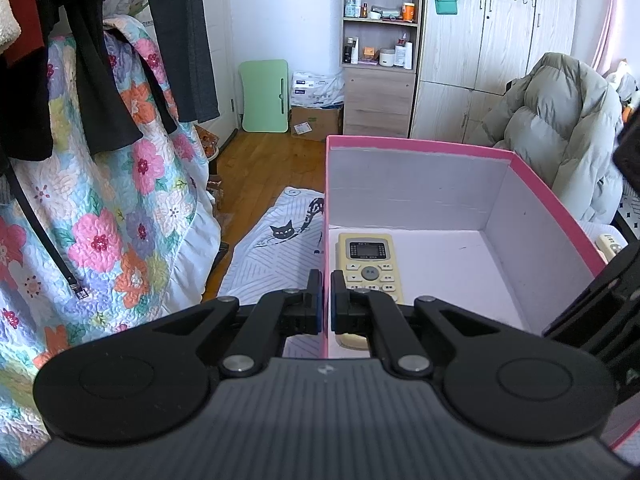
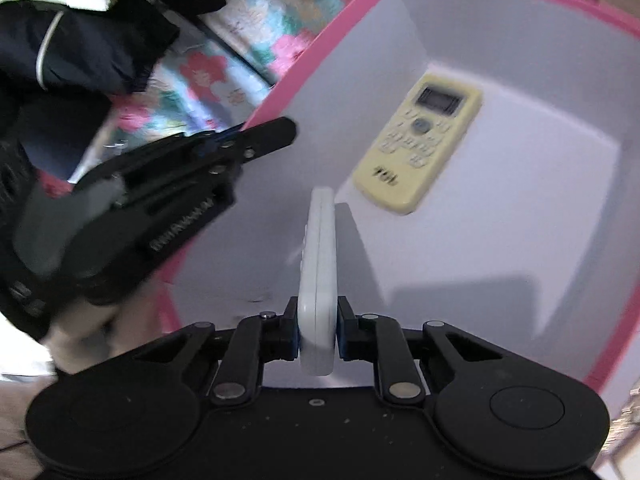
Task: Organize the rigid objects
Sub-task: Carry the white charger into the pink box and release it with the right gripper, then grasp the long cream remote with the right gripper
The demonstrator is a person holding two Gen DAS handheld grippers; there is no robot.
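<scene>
A pink box (image 1: 420, 147) with a white inside holds a yellowish remote control (image 1: 369, 258) lying face up by its left wall. My left gripper (image 1: 325, 294) is shut on the box's left wall, one finger on each side. In the right wrist view the box (image 2: 320, 44) and the yellowish remote (image 2: 420, 140) show from above. My right gripper (image 2: 318, 320) is shut on a white remote (image 2: 319, 264), held on edge above the box's inside. The left gripper (image 2: 256, 136) shows there at the box's pink edge.
A flowered quilt (image 1: 120, 220) and dark clothes hang at the left. A cat-print cloth (image 1: 276, 248) lies beside the box. A grey puffer jacket (image 1: 560, 120) lies at the right. Shelves and a wardrobe (image 1: 480, 40) stand at the far wall.
</scene>
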